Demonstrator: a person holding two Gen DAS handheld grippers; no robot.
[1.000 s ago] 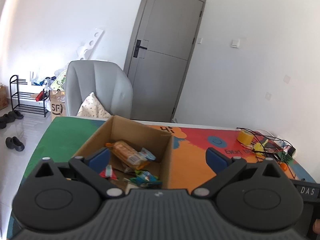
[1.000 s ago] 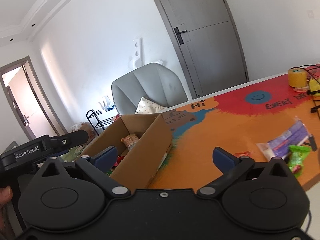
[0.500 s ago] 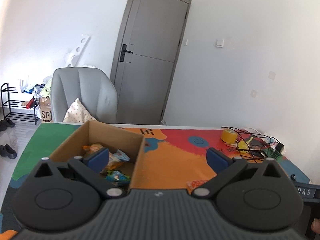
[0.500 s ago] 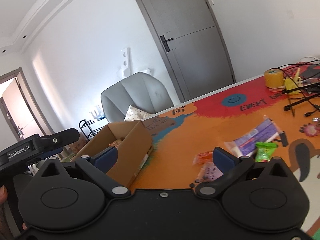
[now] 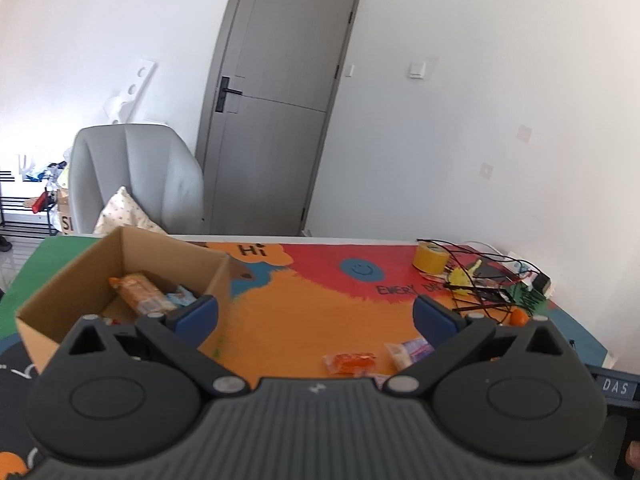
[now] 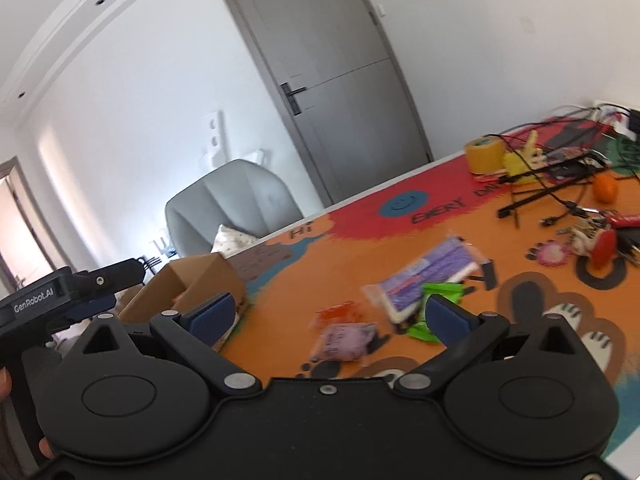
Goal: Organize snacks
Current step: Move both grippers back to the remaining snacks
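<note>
While both claws hang above the mat (image 5: 304,312) with nothing between their fingers, the stock reads as follows.

Left claw (image 5: 316,316): fingers spread wide, blue pads apart, holding nothing. Box (image 5: 120,276) of brown card, open-topped, just ahead of the left finger and partly hidden by it; inside lie an orange cracker pack (image 5: 138,292) and a pale blue wrapper (image 5: 182,295), plus smaller bits too hidden to name. Orange sachet (image 5: 350,361) on the mat, low between the fingers and nearer the right one. Pale packet (image 5: 408,350) touching the inner edge of the right finger in this view. Tape roll (image 5: 431,258), yellow, far ahead and to the right, beside a tangle of cables (image 5: 480,280).

Right claw (image 6: 328,316): fingers likewise spread, empty. Purple pouch (image 6: 346,340) on the mat, between the fingers and close below them. The orange sachet (image 6: 338,314) sits just beyond it. Purple wafer pack (image 6: 428,280), long, ahead and toward the right finger (this view is blurred, so print is unreadable). Green packet (image 6: 438,308) partly behind the right fingertip, touching the wafer pack. The box (image 6: 192,284) stands behind the left finger, with the left claw's handle in front of it. Keys (image 6: 592,240) and an orange ball (image 6: 604,190) far right, well apart from the snacks.
</note>
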